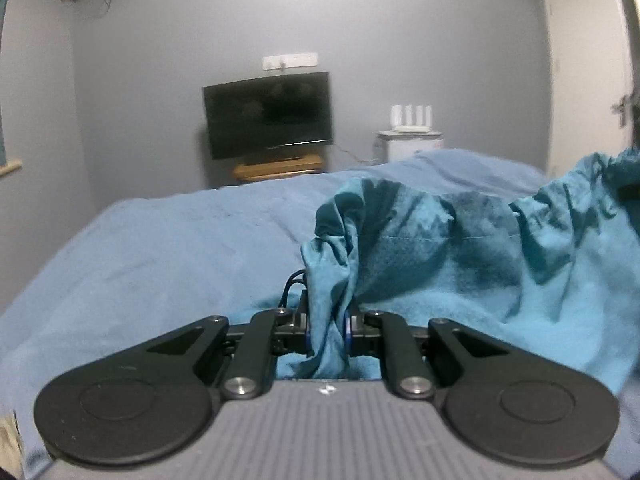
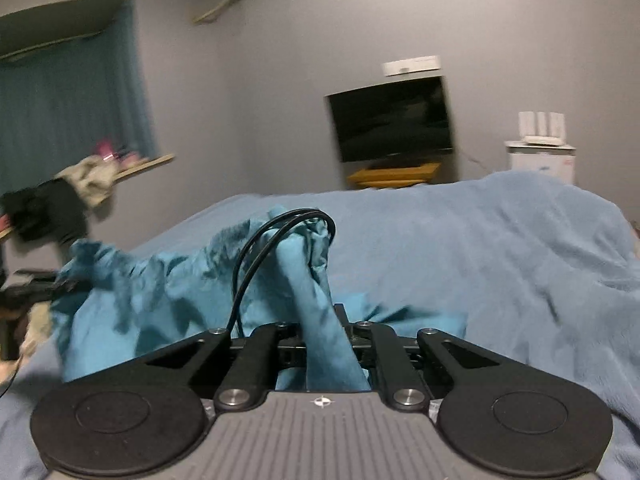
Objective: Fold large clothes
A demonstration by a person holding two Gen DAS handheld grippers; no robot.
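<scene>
A teal garment hangs stretched above the light blue bed cover. In the left wrist view my left gripper is shut on a bunched edge of it, and the cloth runs off to the right and up. In the right wrist view my right gripper is shut on another bunch of the teal garment, which spreads away to the left. The fingertips of both grippers are hidden inside the folds. At the far left of that view the other gripper's dark body shows at the cloth's edge.
The bed cover fills the foreground in both views. Beyond it stand a dark television on a wooden stand, and a white cabinet with a router on top. A door is at right; a curtain and piled clothes at left.
</scene>
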